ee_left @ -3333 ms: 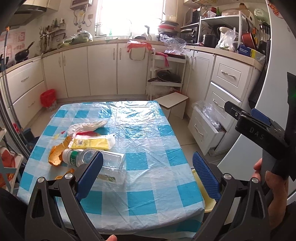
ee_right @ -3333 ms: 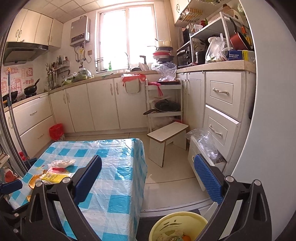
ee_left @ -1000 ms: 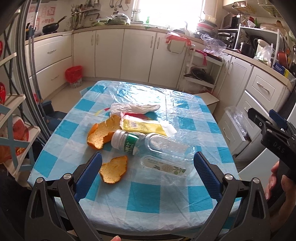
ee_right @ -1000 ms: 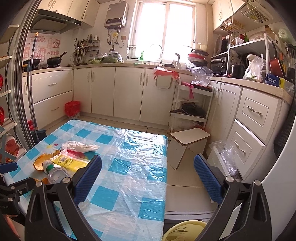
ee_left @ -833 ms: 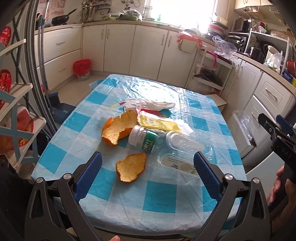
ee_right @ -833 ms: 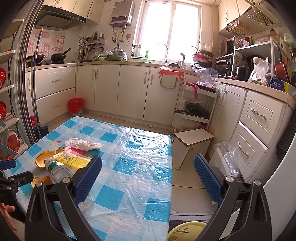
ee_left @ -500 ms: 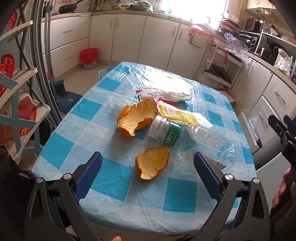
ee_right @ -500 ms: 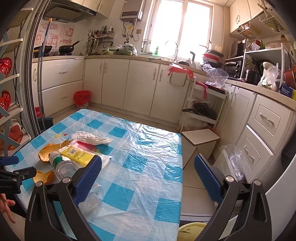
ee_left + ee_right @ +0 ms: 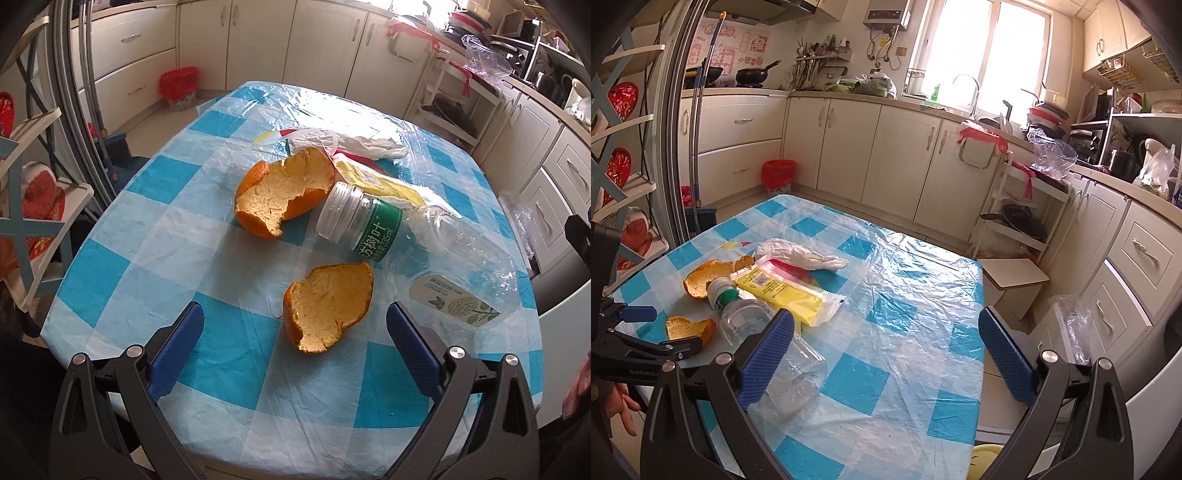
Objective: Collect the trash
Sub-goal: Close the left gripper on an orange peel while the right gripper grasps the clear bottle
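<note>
Trash lies on the blue-checked table. The near orange peel sits just ahead of my left gripper, which is open with nothing between its fingers. Behind it lie a larger orange peel, an empty clear bottle with a green label, a yellow packet and a crumpled white bag. My right gripper is open above the table's right half, with the bottle beside its left finger. The same near peel and yellow packet show in the right wrist view.
A yellow bin stands on the floor below the table's right edge. A white stool, a rack of pans and drawers with a plastic bag are to the right. A red basket is by the cabinets; shelving stands left.
My left gripper has swung left and dropped closer to the trash, so the near peel now sits between its open fingers' line. The right gripper has turned left over the table.
</note>
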Demonstrator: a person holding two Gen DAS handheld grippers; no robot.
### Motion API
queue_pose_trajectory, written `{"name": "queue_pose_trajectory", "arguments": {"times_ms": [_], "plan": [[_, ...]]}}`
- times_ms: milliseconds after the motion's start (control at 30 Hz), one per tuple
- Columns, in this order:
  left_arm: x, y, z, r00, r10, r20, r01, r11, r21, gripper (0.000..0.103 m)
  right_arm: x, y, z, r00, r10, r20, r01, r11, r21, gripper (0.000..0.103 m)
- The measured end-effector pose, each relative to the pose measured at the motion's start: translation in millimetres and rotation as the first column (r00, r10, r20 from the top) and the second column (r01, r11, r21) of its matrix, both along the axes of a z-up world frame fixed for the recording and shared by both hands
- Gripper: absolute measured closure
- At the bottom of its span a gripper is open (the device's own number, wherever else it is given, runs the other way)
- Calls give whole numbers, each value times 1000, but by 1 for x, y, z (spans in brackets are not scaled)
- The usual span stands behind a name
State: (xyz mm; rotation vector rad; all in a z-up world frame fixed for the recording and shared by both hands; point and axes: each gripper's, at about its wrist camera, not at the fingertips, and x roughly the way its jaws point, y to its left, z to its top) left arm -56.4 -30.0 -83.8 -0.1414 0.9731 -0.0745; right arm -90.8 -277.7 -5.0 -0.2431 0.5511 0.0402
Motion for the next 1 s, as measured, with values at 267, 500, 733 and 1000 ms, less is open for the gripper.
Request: {"name": "queue_pose_trajectory", "arguments": {"times_ms": [267,500,733,1000], "plan": [[3,12,-5,1000,24,-17,-24,999,-41,8,5,11,-6,998,46,-34,-46,999,-9,7],[3,11,-3,1000,3,-1,-3,998,-55,22,8,22,-12,995,84,-58,-86,996,-26,7],[4,-6,-4,996,-86,15,86,996,-37,42,12,26,-16,993,94,-75,-96,995,-28,7],[9,-2,-3,994,-106,5,106,990,-95,81,20,27,-23,988,114,-108,-117,993,-16,7]]}}
